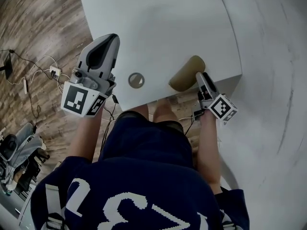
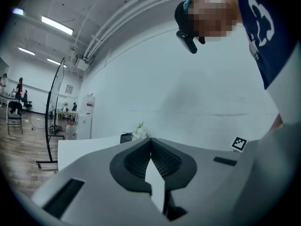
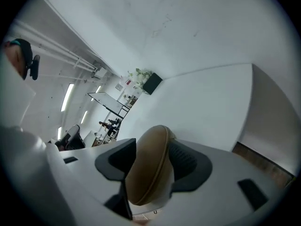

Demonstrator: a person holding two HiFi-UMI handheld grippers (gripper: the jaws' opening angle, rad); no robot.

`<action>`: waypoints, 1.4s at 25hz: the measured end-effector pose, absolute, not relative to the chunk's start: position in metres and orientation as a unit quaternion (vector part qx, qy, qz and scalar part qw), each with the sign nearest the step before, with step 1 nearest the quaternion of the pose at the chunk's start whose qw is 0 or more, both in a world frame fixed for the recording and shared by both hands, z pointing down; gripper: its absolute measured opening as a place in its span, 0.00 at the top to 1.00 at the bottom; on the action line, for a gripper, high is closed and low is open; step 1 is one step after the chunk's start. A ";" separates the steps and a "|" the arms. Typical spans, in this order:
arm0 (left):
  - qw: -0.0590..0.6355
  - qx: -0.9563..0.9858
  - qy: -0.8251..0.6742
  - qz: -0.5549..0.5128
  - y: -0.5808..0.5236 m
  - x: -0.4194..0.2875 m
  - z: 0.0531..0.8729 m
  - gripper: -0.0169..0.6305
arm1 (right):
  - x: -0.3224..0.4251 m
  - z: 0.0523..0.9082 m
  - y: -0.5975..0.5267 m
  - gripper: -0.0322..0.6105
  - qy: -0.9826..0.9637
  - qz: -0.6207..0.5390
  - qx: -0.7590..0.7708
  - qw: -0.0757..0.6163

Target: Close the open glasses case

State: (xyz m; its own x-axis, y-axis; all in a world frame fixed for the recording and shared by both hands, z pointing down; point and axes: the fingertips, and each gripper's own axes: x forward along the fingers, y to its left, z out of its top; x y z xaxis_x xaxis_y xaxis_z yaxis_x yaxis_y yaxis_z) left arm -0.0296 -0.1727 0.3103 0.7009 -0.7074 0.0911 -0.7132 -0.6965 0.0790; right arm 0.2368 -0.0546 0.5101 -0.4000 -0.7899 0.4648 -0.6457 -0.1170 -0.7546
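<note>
The tan glasses case (image 1: 186, 74) lies on the white table (image 1: 158, 23) near its front right corner. Its lid looks down, with the seam showing along its side (image 3: 151, 173). My right gripper (image 1: 201, 78) is at the table's front edge, and its jaws stand wide around the near end of the case (image 3: 160, 146); I see no pad pressing on it. At the table's left edge my left gripper (image 1: 112, 38) points level over the table. Its fingertips meet (image 2: 150, 140) and nothing is between them.
A small round grey disc (image 1: 136, 80) lies on the table left of the case. Cables and a power strip (image 1: 54, 72) lie on the wooden floor at the left. The person's legs are just below the table's front edge. A white wall curves round on the right.
</note>
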 end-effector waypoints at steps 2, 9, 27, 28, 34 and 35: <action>0.057 0.921 -0.384 0.030 -0.173 -0.029 0.313 0.95 | 0.234 0.512 -0.060 0.60 0.675 -0.516 -0.524 0.058; 0.069 0.919 -0.385 0.044 -0.168 -0.034 0.328 0.95 | 0.189 0.516 -0.102 0.63 0.767 -0.486 -0.414 -0.064; 0.085 0.942 -0.295 0.134 -0.159 -0.008 0.395 0.95 | 0.112 0.490 -0.073 0.61 0.841 -0.334 -0.374 -0.205; 0.084 0.946 -0.277 0.145 -0.160 0.002 0.403 0.95 | 0.111 0.500 -0.055 0.62 0.829 -0.350 -0.378 -0.217; 0.049 0.957 -0.184 0.221 -0.154 0.060 0.444 0.95 | 0.078 0.538 -0.018 0.68 0.785 -0.402 -0.418 -0.217; 0.036 0.956 -0.174 0.234 -0.149 0.068 0.449 0.95 | 0.079 0.540 -0.021 0.72 0.782 -0.391 -0.432 -0.220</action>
